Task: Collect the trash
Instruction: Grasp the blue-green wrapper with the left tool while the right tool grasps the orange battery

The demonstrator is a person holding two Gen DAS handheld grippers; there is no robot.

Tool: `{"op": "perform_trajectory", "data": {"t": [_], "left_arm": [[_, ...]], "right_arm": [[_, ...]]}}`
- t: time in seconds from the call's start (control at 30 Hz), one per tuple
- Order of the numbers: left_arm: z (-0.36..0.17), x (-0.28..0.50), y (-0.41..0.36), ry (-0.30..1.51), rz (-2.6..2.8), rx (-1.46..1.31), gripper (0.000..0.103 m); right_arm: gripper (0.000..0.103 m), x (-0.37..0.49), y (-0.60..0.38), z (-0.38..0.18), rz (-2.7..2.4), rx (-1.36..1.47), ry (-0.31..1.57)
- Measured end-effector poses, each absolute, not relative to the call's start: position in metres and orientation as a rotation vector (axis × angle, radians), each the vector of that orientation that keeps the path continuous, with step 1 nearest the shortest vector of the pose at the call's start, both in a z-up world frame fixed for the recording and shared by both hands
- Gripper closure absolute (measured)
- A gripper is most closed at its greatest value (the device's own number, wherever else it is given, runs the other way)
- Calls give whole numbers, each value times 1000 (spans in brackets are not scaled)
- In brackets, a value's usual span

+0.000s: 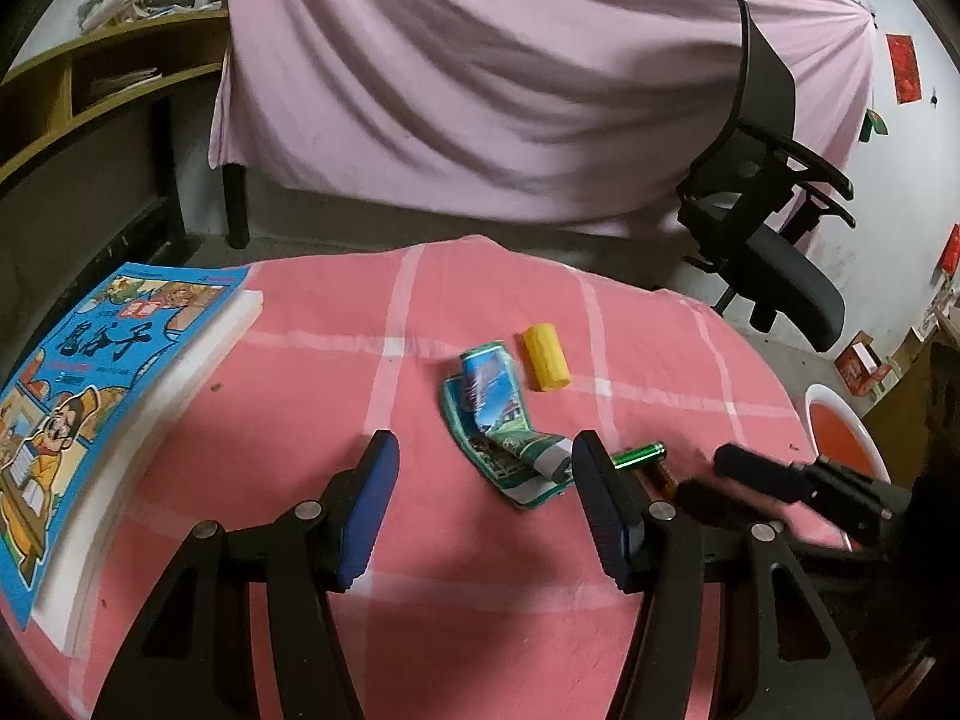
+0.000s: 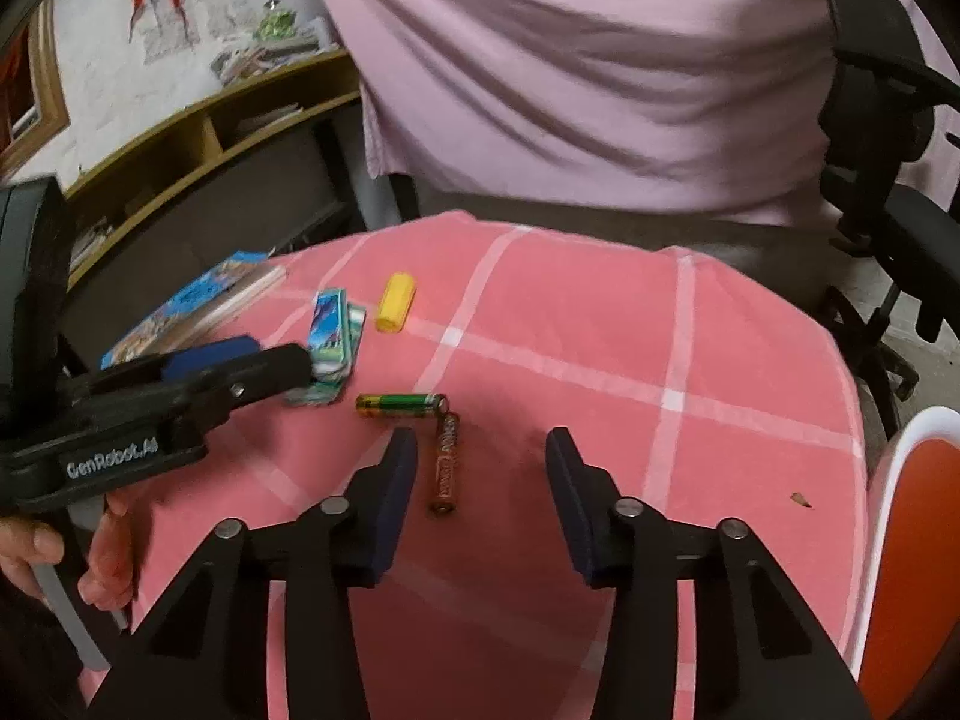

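Observation:
A crumpled blue-green wrapper [image 1: 498, 414] lies on the pink checked tablecloth [image 1: 300, 390], with a yellow cylinder [image 1: 545, 357] just behind it. My left gripper [image 1: 485, 450] is open, low over the cloth. The wrapper's near end sits between its fingers, close to the right one, and the pads do not press it. A green battery [image 2: 399, 405] and a brown battery [image 2: 444, 465] lie in an L. My right gripper [image 2: 483, 441] is open around the brown battery, which lies near its left finger and is not gripped. The wrapper [image 2: 333, 330] shows here beside the left gripper's tips.
A thick blue picture book [image 1: 78, 396] lies at the table's left edge. A red bin with a white rim [image 2: 918, 540] stands beyond the table's right edge. A black office chair [image 1: 774, 210] and a pink draped sheet [image 1: 480, 90] are behind. A hand [image 2: 102, 546] holds the left gripper.

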State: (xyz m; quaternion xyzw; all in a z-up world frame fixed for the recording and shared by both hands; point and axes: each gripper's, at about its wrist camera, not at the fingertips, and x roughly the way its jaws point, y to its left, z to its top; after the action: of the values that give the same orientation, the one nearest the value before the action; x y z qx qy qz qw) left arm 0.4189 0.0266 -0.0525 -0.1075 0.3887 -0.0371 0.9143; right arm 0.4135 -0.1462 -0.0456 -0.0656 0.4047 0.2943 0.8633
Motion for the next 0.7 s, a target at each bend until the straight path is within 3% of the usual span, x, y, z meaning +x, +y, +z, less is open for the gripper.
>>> {"op": "perform_trajectory", "data": {"t": [0.3, 0.5, 0.7], "left_arm": [[-60, 437, 11, 860, -44, -154, 57], [-65, 437, 17, 861, -37, -175, 89], [-63, 431, 27, 839, -58, -230, 99]], "right_arm": [[75, 413, -136, -53, 628, -198, 886], [93, 414, -136, -54, 627, -200, 893], [95, 412, -137, -51, 628, -202, 873]]}}
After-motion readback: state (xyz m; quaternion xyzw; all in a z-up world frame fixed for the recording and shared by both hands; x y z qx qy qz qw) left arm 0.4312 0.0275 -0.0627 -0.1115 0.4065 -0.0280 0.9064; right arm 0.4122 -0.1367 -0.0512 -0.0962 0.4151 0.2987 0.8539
